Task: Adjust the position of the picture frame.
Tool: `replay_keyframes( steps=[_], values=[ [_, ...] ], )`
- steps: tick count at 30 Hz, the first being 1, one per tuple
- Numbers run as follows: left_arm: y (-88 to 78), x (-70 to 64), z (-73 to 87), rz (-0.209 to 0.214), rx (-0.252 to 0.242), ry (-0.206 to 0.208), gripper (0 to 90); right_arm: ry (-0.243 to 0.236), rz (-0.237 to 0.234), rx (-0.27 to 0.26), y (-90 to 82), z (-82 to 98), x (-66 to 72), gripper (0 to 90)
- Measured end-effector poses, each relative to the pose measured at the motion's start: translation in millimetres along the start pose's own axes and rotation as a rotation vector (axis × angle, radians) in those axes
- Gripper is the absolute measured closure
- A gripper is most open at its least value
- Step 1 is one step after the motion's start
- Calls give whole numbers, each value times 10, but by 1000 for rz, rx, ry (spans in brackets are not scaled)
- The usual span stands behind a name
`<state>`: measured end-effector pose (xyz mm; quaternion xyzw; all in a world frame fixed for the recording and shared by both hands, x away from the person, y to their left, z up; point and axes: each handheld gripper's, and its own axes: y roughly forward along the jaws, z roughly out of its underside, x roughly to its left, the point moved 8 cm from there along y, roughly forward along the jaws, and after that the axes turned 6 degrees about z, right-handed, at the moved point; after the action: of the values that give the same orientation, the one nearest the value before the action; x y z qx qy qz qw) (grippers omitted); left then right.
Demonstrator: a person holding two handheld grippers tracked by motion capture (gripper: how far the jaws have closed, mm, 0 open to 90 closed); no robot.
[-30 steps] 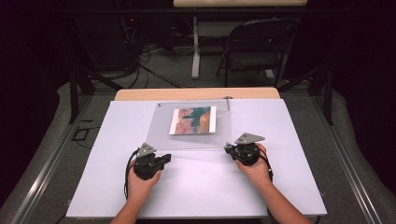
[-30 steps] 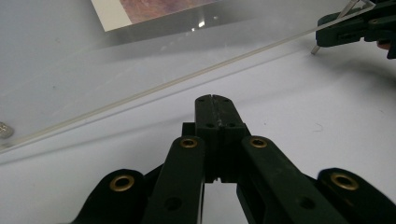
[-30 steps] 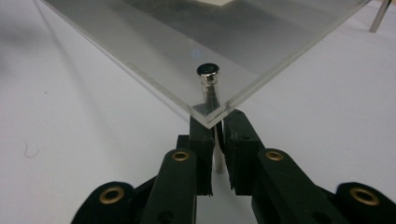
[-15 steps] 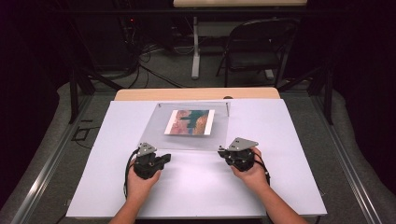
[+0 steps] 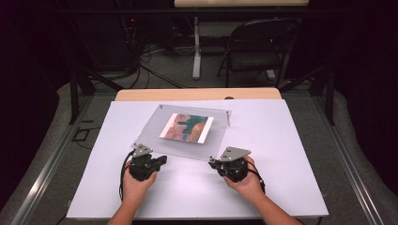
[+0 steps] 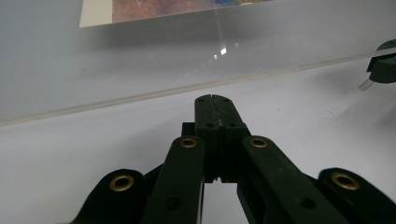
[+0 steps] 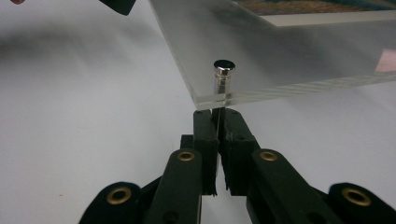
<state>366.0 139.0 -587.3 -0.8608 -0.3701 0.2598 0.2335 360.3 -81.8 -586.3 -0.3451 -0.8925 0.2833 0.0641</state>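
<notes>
Acrylic frame [image 5: 187, 136] could tip off its corner post [image 7: 223, 79] if we nudge with our right gripper [image 5: 217, 165], fingers shut and empty.

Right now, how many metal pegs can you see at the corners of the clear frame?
3: far-left corner peg, far-right corner peg, near-right corner peg. A near-left one may be hidden.
</notes>
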Motion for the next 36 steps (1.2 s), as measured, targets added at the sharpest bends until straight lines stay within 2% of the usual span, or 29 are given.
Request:
replay_keyframes(
  steps=[3,6,10,15,19,20,22,25,27,28,29,30,31,32,33,34,36],
  values=[
    [-63,2,50,-10,11,18,892,10,-34,1,37,0,102,857],
    [-108,18,92,-18,19,24,890,-5,-58,10,77,-2,201,857],
    [-169,4,138,-5,6,3,885,-22,-88,26,138,8,327,856],
    [-161,-73,161,8,-1,18,855,-37,-105,35,205,31,421,852],
    [-111,-143,181,26,-1,18,822,-21,-122,33,208,45,411,840],
    [-82,-180,182,38,-8,11,807,-20,-131,27,183,50,402,773],
    [-62,-217,182,43,-15,11,779,-27,-135,33,147,69,394,727],
    [-53,-252,184,52,-20,12,718,-18,-132,43,49,109,342,681],
    [-43,-286,185,64,-39,-1,649,-6,-130,37,-1,115,305,671],
    [-36,-304,196,71,-40,-7,649,6,-129,36,-32,122,285,665],
    [-30,-308,203,62,-48,-10,590,16,-123,30,-84,134,242,651],
    [-25,-315,209,56,-56,-15,509,29,-92,23,-166,155,156,604],
    [-23,-321,216,52,-60,-14,509,29,-92,23,-166,155,156,604],
    [-6,-337,226,51,-70,-14,453,45,-60,9,-237,165,61,569],
    [-6,-337,226,51,-70,-14,439,45,-60,9,-237,165,61,569],
    [6,-352,238,56,-64,-14,434,68,-29,-7,-298,160,-42,523],
    [36,-393,251,71,-60,-21,437,78,-21,-12,-319,156,-78,508]
  ],
)
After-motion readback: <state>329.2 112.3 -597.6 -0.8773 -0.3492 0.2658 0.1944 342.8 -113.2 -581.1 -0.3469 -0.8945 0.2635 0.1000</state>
